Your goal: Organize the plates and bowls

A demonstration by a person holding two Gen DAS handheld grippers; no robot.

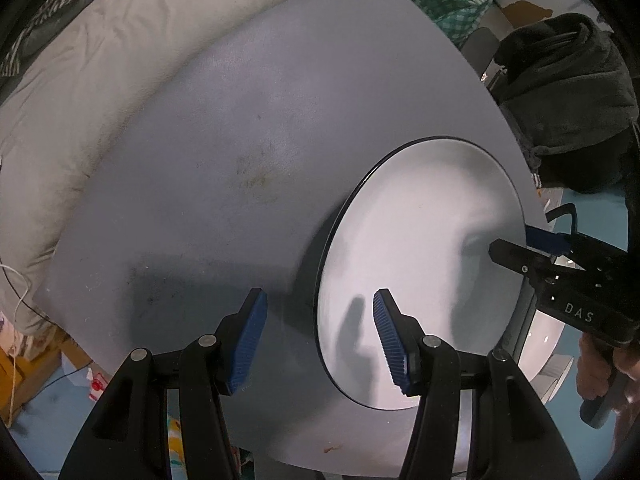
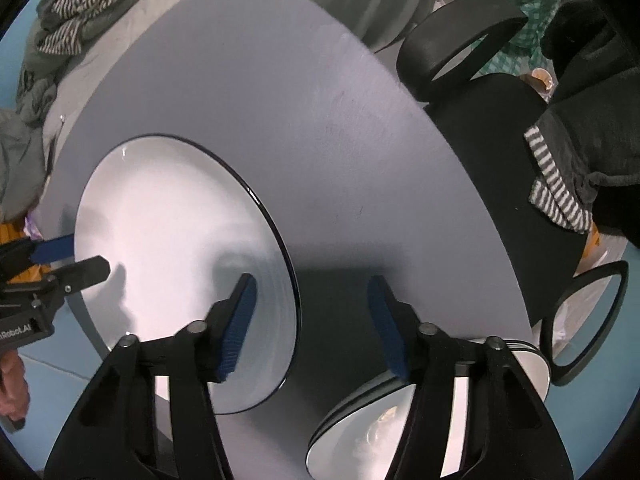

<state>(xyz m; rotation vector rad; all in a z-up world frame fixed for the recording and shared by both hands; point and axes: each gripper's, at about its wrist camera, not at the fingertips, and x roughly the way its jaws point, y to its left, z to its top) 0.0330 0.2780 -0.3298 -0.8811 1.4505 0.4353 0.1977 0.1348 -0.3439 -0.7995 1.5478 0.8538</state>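
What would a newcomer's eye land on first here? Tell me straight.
The big white plate with a thin dark rim, lying flat on the grey table. Both claws flank it: the left claw straddles one edge, the right claw the opposite edge, both open. A stack of bowls sits at the table's near edge by the right claw.

plate (image 1: 420, 248): white, dark-rimmed, flat on table | second white dish (image 2: 360, 440): near table edge
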